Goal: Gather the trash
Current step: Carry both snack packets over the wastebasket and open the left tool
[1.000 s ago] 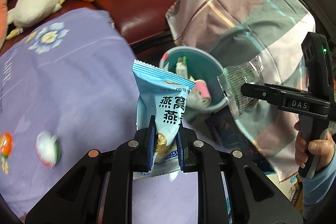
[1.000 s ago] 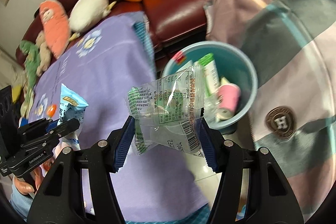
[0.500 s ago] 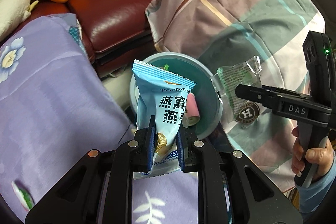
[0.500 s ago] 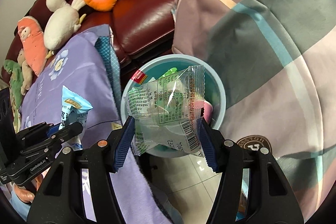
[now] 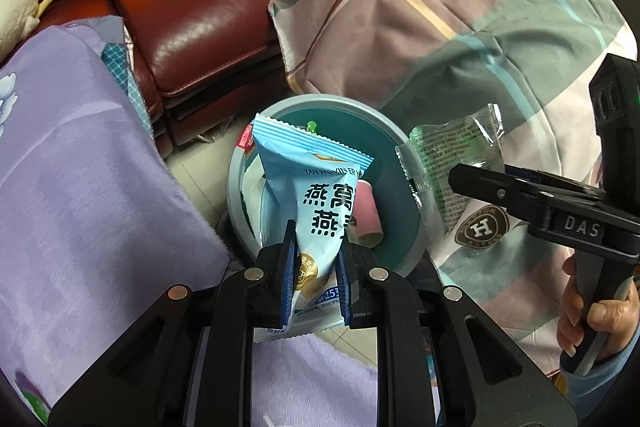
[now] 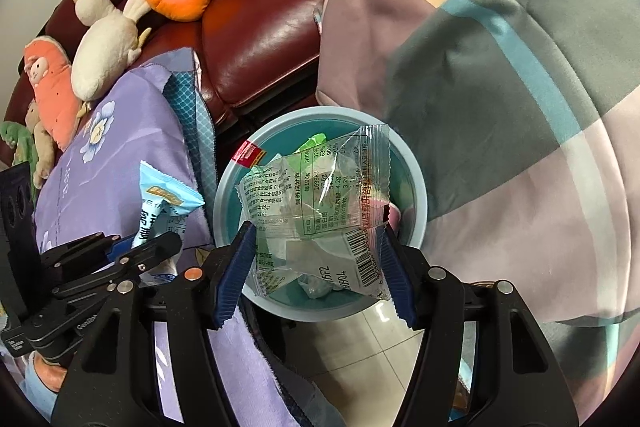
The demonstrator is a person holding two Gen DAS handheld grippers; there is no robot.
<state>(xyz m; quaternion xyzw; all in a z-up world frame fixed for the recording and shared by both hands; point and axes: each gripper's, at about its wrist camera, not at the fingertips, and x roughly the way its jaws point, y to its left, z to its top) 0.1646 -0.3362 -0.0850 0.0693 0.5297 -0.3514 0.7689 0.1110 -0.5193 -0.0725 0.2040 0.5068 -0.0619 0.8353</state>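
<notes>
Right tool (image 6: 316,267) grips clear wrapper (image 6: 320,203) printed "05F2".

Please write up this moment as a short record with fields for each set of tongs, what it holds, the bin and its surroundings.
left tongs: shut on blue snack packet
right tongs: shut on clear wrapper, printed label and barcode showing
bin: teal, round, open, on the floor below both wrappers
bin contents: pink item, green scrap, red-labelled wrapper
left of bin: purple floral cloth
right of bin: plaid cloth
behind: dark red sofa with plush toys
</notes>
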